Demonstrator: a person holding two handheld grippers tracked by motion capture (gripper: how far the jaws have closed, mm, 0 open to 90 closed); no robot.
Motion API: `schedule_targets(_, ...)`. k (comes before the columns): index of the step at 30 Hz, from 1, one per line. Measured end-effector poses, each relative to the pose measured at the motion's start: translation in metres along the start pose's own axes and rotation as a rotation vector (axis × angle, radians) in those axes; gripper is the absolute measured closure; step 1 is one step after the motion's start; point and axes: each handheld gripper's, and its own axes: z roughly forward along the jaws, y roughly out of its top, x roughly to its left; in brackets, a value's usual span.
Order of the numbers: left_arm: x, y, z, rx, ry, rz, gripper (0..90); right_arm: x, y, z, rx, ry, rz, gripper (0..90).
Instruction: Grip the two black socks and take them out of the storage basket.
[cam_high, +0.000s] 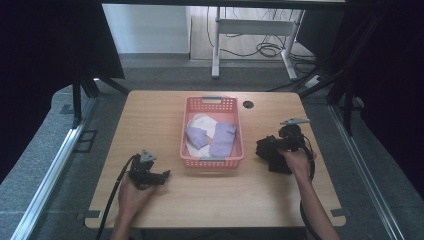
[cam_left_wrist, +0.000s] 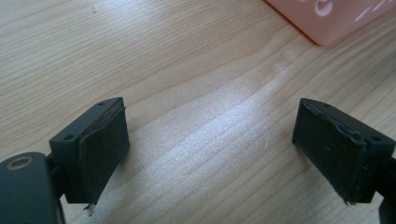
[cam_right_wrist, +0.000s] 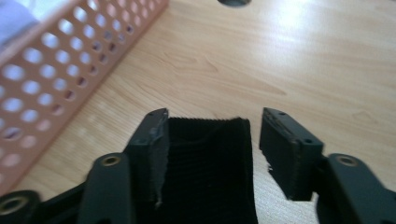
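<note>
- Evidently the work in hand was sorting socks into the pink basket (cam_high: 212, 159), and the piece in play was a black sock (cam_right_wrist: 210, 163) lying on the surface (cam_high: 210, 192) to the right of the basket.
- My right hand-held gripper (cam_right_wrist: 212, 154) sat low over that sock with its jaws parted, the dark ribbed cloth lying between them and against the left pad; I judged it not yet pinched.
- To do this step well, I judged I should press down until both pads bracketed a full fold of the cloth, then close firmly before lifting, so the sock came up in one piece rather than trailing.
- The lift then needed to clear the basket's near right wall, which stood just beside the gripper.
- My left hand-held gripper (cam_left_wrist: 210, 154) rested released near the near-left corner of the basket, jaws wide apart over bare wood, holding nothing.
- In the high view the right hand (cam_high: 295, 160) wrapped its gripper from behind, the forearm angled in from the near right; the left hand (cam_high: 132, 192) lay low with its gripper pointing right toward the basket.
- Pale and lilac socks (cam_high: 220, 137) already lay inside the basket.
</note>
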Motion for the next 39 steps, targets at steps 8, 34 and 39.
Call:
schedule_targets(8,0.0,0.0,0.0,0.001,-0.001,0.001,10.4,0.015,0.004,-0.029,-0.034,0.035,-0.06,27.3)
schedule_targets(34,-0.001,0.0,0.0,0.0,-0.001,0.002,10.4,0.029,-0.067,-0.042,-0.001,0.089,-0.064,14.2)
schedule_targets(39,-0.001,0.0,0.0,0.001,-0.001,0.003,10.3,0.022,-0.081,-0.033,0.035,0.07,-0.059,14.3)
